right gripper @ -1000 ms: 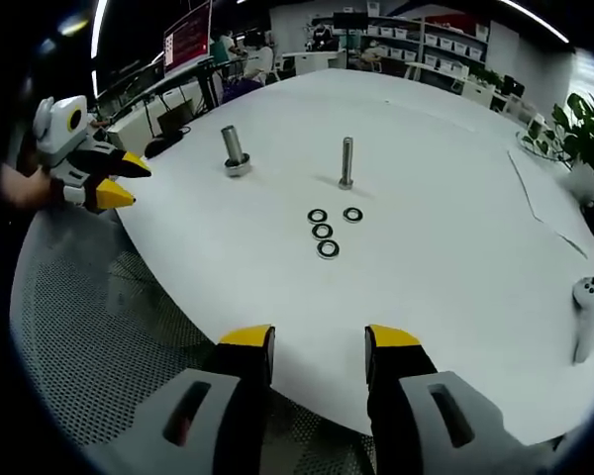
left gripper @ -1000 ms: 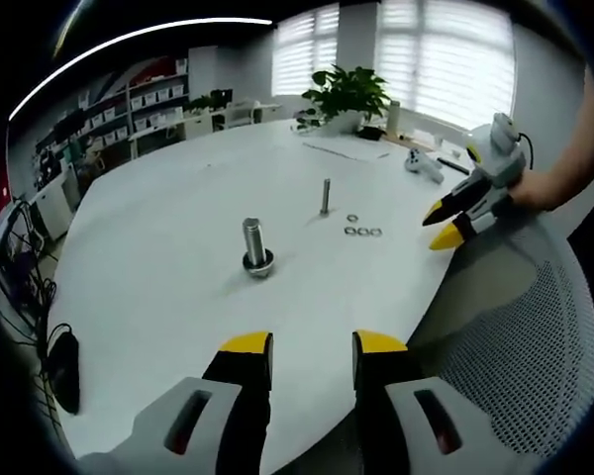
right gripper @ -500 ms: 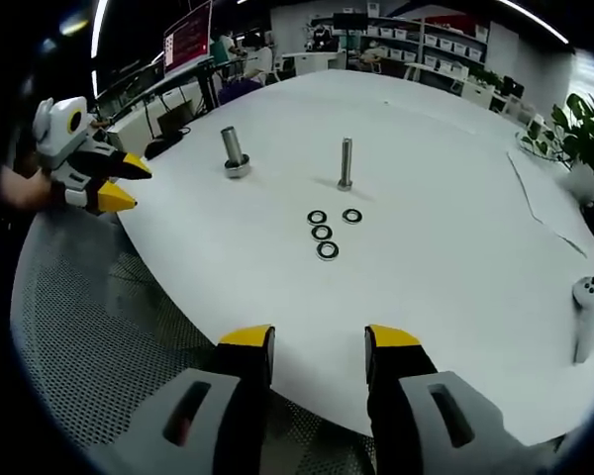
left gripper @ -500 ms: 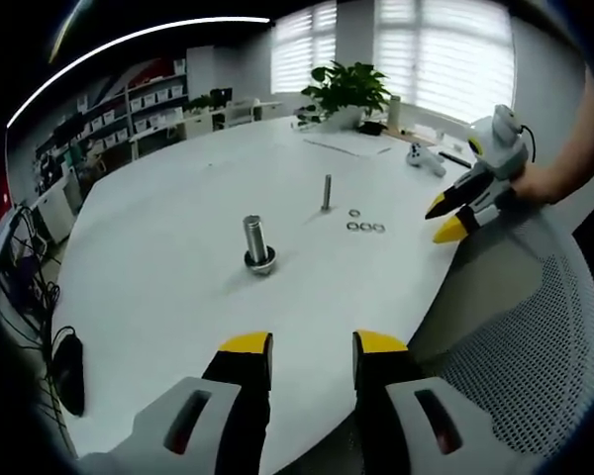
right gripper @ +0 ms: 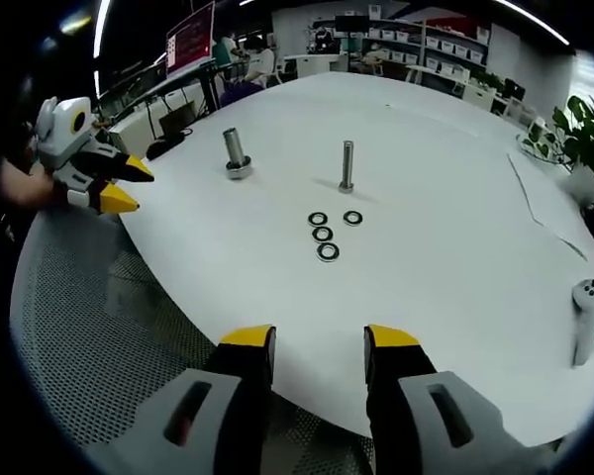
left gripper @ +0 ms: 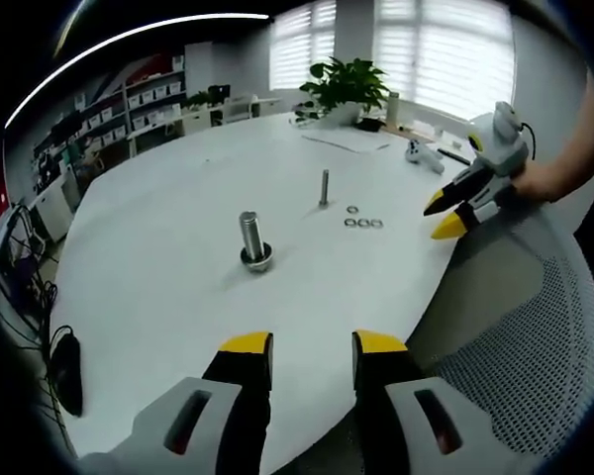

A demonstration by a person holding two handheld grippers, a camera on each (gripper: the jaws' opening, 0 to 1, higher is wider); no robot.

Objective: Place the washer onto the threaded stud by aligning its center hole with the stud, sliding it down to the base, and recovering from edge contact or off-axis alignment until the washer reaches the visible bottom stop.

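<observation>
- Right gripper (right gripper: 319,341) gaping wide, empty; left gripper (left gripper: 307,343) likewise.
- Four washers (right gripper: 323,234) flat on table (right gripper: 445,247), well ahead of right jaws, just before slim threaded stud (right gripper: 346,165).
- Probably light, stiff, slippery; best pinched across outer rim.

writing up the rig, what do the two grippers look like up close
Both match: the left gripper and right gripper have black jaws capped with yellow tips, on light grey bodies with a dark slot in each side. The person's bare forearm carries no sleeve.
</observation>
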